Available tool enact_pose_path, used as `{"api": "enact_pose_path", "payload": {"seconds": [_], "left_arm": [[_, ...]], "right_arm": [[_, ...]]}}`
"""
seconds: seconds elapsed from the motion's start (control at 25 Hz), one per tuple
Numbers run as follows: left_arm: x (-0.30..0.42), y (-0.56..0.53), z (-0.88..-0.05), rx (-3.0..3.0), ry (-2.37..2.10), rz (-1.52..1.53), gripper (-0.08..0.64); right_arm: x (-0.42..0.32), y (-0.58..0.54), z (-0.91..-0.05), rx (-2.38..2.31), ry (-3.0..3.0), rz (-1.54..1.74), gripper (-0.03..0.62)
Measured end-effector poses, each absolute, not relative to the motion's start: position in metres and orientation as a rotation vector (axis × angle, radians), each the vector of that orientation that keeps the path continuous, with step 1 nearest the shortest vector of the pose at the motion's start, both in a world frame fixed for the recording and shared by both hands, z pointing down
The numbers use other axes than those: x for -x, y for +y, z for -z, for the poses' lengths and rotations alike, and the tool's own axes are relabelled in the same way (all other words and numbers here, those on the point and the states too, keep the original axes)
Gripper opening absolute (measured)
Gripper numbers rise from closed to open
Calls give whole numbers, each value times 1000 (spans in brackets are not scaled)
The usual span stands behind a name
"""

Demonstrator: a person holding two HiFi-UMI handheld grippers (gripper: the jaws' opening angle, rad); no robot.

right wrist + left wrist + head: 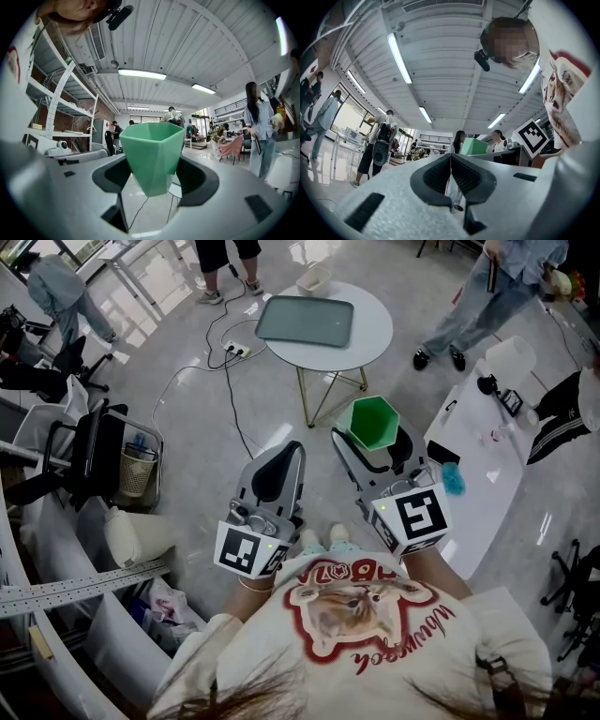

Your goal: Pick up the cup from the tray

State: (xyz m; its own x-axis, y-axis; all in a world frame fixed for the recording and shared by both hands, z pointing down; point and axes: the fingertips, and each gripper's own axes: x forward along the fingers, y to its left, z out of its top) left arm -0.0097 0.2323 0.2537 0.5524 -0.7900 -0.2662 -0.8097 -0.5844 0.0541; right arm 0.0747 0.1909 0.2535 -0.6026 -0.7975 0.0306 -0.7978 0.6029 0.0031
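A green faceted cup (374, 422) is held upright between the jaws of my right gripper (371, 448), near my chest and well short of the table. In the right gripper view the cup (152, 154) fills the gap between the two dark pads, and my right gripper (154, 176) is shut on it. The grey-green tray (306, 320) lies bare on the round white table (370, 332) ahead. My left gripper (284, 465) is shut with nothing in it; in the left gripper view its pads meet at my left gripper (451, 176).
A small white bowl (313, 279) sits on the round table's far edge. A power strip with cables (234, 350) lies on the floor left of the table. A white bench (487, 460) stands at right, chairs and a wire basket (136, 470) at left. People stand beyond the table.
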Motion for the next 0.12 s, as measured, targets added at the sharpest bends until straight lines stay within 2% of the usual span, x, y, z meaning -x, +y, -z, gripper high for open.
{"api": "enact_pose_path", "payload": {"seconds": [0.12], "left_arm": [[10,236,-254,2702,1391,-408,14]], "right_arm": [[-74,194,-257,-1396,-2782,-38,287]]}}
